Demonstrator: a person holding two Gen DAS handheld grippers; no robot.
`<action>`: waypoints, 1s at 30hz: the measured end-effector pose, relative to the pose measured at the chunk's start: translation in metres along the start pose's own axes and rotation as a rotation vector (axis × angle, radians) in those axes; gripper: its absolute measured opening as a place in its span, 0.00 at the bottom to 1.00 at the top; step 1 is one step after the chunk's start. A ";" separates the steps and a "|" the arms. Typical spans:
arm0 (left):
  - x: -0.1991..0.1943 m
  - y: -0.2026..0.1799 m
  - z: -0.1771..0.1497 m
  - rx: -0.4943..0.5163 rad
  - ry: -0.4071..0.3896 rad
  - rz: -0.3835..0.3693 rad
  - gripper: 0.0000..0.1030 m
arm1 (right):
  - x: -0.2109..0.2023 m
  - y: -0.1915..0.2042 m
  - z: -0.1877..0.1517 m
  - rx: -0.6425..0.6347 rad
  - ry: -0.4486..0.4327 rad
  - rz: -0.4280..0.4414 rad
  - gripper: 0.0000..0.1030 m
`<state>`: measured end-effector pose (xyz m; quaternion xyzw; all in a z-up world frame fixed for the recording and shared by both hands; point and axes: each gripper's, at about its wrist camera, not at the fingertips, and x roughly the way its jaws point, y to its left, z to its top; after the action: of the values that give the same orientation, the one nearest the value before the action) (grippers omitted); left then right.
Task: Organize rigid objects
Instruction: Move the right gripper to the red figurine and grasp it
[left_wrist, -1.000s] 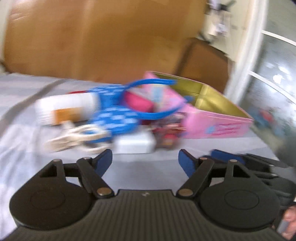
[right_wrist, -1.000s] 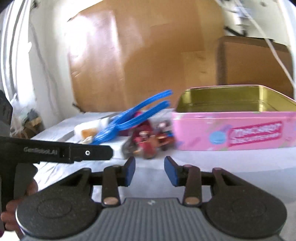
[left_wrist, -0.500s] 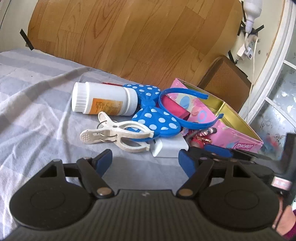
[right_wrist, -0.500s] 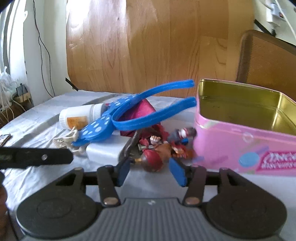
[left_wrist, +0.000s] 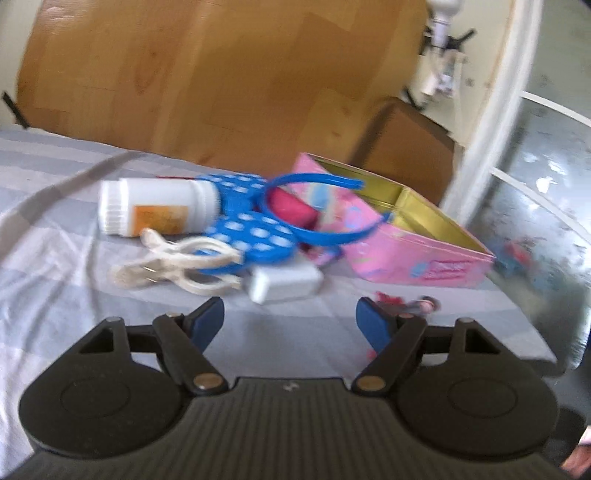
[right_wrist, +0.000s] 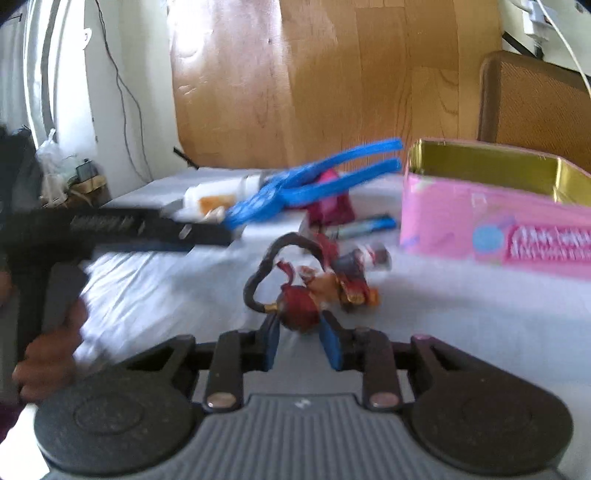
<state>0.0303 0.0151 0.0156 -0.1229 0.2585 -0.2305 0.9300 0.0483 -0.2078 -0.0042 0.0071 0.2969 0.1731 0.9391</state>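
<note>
My right gripper (right_wrist: 297, 334) is shut on a red toy figure (right_wrist: 317, 291) with a black looped cord, held just above the sheet in front of the open pink tin (right_wrist: 495, 218). The figure also shows in the left wrist view (left_wrist: 406, 304), behind my right fingertip. My left gripper (left_wrist: 290, 323) is open and empty, short of a pile: a white bottle (left_wrist: 155, 210), a cream clothes peg (left_wrist: 177, 266), a blue polka-dot bow headband (left_wrist: 280, 225), a white block (left_wrist: 284, 282). The pink tin (left_wrist: 413, 243) lies to the pile's right.
The bed is covered by a grey striped sheet (left_wrist: 55, 258). A wooden headboard (left_wrist: 221, 81) stands behind. A brown box (left_wrist: 406, 155) sits behind the tin. A blue pen-like item (right_wrist: 364, 227) and a magenta object (right_wrist: 328, 206) lie beside the tin. The left gripper's body (right_wrist: 118, 232) crosses the right wrist view.
My right gripper closed on the red figure and pulled it back from the pile toward the camera. My left gripper drew back slightly and stays open.
</note>
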 end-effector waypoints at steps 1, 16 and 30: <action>-0.002 -0.004 -0.003 -0.003 0.009 -0.034 0.78 | -0.006 0.001 -0.006 0.006 0.006 0.017 0.29; 0.011 -0.036 -0.015 0.040 0.095 -0.048 0.69 | -0.025 -0.047 0.023 0.175 -0.123 0.031 0.30; 0.031 -0.014 -0.001 -0.079 0.140 -0.067 0.39 | 0.010 -0.038 0.033 0.084 -0.089 0.070 0.50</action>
<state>0.0482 -0.0121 0.0070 -0.1515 0.3276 -0.2590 0.8959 0.0870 -0.2374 0.0128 0.0647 0.2614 0.1929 0.9435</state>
